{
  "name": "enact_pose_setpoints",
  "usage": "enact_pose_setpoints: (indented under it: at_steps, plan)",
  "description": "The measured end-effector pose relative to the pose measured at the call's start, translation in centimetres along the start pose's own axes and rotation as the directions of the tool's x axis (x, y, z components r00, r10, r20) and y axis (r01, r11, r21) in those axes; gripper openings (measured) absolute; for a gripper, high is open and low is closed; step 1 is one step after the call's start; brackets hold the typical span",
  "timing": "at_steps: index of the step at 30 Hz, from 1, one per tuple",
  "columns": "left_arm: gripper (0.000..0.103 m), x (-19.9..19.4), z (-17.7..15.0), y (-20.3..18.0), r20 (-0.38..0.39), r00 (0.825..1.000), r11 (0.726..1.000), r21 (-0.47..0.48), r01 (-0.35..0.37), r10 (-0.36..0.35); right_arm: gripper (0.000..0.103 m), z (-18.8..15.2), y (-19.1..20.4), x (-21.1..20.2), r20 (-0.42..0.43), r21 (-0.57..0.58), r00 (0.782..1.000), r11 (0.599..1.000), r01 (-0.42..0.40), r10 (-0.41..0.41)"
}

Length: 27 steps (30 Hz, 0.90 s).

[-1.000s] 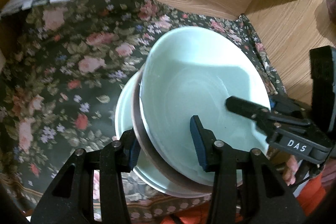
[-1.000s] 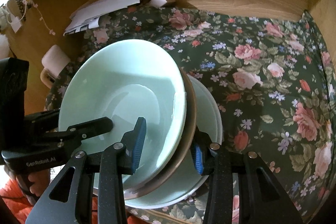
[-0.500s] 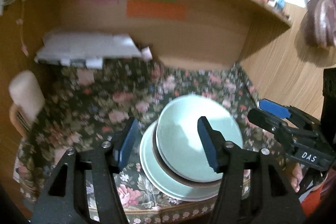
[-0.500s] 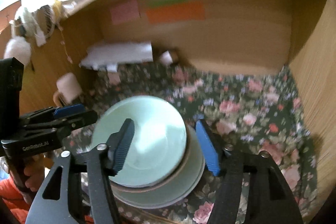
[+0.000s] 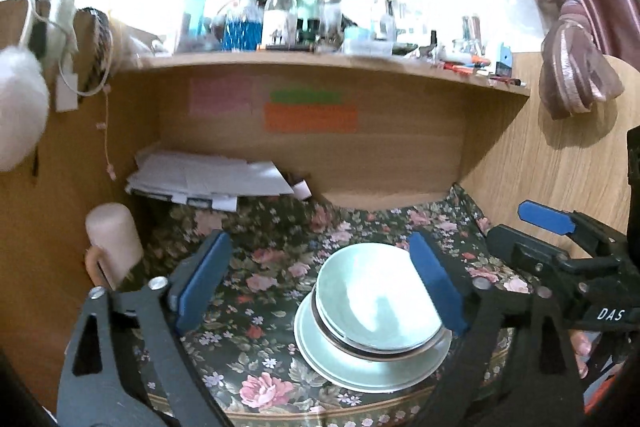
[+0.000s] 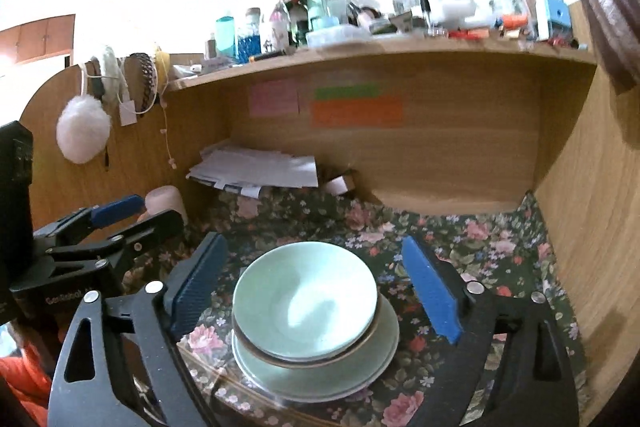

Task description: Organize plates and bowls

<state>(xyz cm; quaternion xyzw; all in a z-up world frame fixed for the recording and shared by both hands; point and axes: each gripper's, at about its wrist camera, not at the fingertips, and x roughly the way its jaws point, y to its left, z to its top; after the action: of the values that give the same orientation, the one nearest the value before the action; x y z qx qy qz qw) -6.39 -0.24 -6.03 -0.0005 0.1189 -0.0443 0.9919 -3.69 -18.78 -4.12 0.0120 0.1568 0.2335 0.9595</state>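
Both the left tongs (image 5: 320,279) and right tongs (image 6: 316,287), clamped on the bowl's (image 6: 304,301) rims a second ago, are now opening, empty and drawn back, leaving it stacked on 2 plates (image 6: 376,359) at the table's (image 6: 480,247) near edge, apparently finished.

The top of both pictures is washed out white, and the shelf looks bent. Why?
Left wrist view: bright light behind the bottles burns out to white, and the fisheye lens bows the shelf. Right wrist view: same glare and curve, the bottles slightly smeared, a soft shadow in the bowl.
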Motion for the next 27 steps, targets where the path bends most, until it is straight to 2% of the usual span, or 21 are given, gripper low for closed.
enact_pose_setpoints:
  at_steps: [3,4,9,27]
  plan:
    - [0.098,-0.9,-0.3,-0.3,0.028,1.000,1.000,0.011,-0.013,0.012,0.102,-0.3,0.2,-0.7,0.026,-0.001,1.000,1.000,0.005,-0.005]
    - [0.100,-1.1,-0.4,-0.4,0.033,0.999,1.000,0.013,-0.013,0.013,0.103,-0.4,0.3,-1.0,0.035,-0.002,0.999,1.000,0.010,-0.010]
    - [0.102,-1.9,-0.8,-0.7,0.065,0.998,1.000,0.015,-0.017,0.016,0.103,-0.7,0.7,-1.7,0.059,-0.010,0.998,1.000,0.020,-0.019]
    - [0.103,-1.4,-1.2,-0.6,0.066,0.998,1.000,0.002,-0.010,0.010,0.103,-1.1,0.8,-1.8,0.076,0.004,0.997,1.000,0.024,-0.025]
